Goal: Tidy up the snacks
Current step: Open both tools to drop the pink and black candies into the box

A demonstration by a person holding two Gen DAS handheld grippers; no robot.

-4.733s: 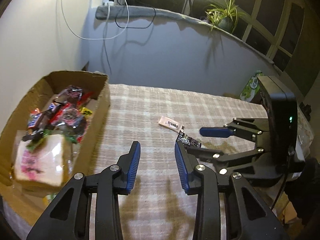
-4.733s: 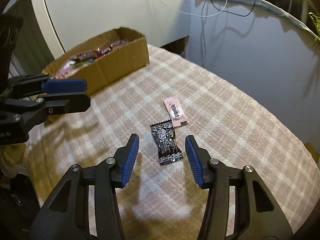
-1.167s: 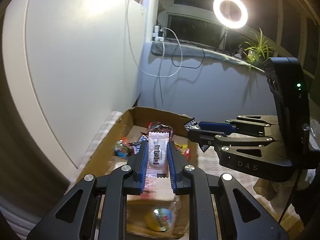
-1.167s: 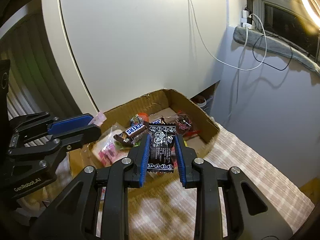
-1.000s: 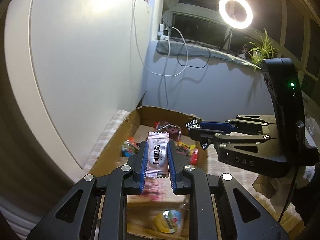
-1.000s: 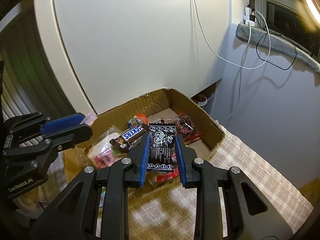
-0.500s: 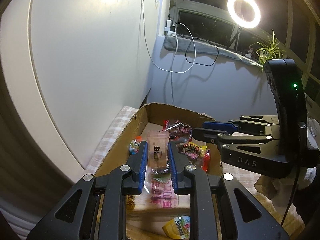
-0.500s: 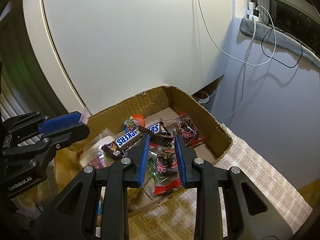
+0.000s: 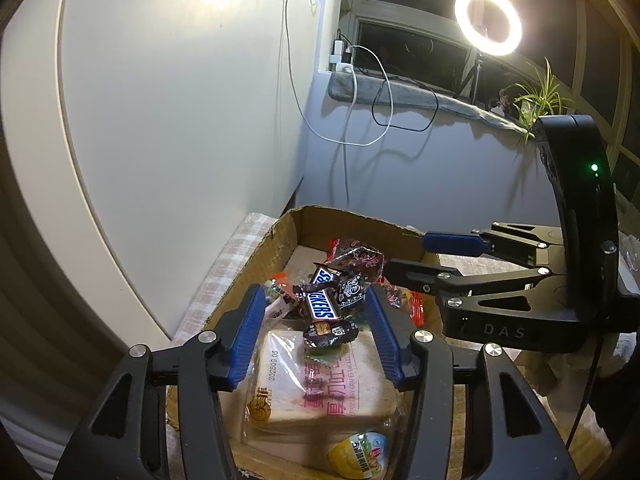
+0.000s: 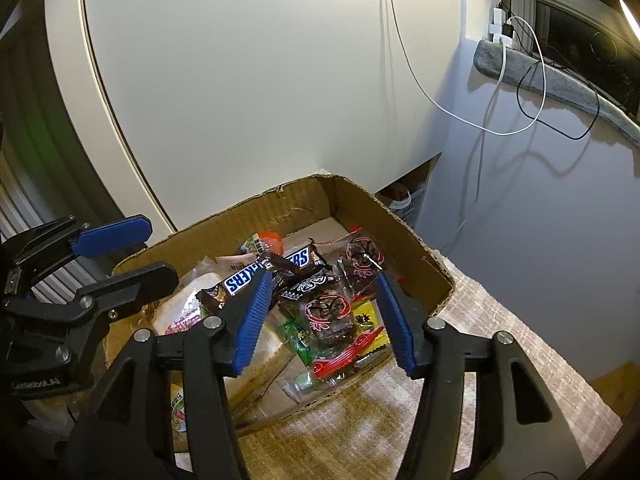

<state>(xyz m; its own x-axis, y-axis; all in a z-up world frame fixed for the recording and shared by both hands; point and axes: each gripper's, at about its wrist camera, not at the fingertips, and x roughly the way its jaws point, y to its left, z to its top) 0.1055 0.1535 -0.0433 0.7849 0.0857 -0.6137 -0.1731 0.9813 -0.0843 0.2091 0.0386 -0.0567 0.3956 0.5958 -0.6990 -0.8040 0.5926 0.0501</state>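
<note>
An open cardboard box (image 9: 340,218) (image 10: 280,206) holds several snacks. My left gripper (image 9: 315,300) hovers over it, its jaws opening, with nothing pressed between them. Below it lie a Snickers bar (image 9: 322,306) and a bagged bread pack (image 9: 320,384). My right gripper (image 10: 323,280) hangs over the box's near side, jaws also opening and empty. The black patterned snack (image 10: 310,286) rests on the pile under it. The pink packet (image 10: 234,263) lies further left, beside a Snickers bar (image 10: 244,276). Each gripper shows in the other's view: right (image 9: 424,258), left (image 10: 162,252).
The box sits on a plaid tablecloth (image 10: 500,344) against a white curved panel (image 10: 260,80). Cables (image 9: 360,92) hang from a window ledge. A ring light (image 9: 488,20) and a potted plant (image 9: 536,100) stand behind.
Both grippers held packets over the box, the left the pink one, the right the black one. Both jaws have spread wide and the two packets now lie among the snacks.
</note>
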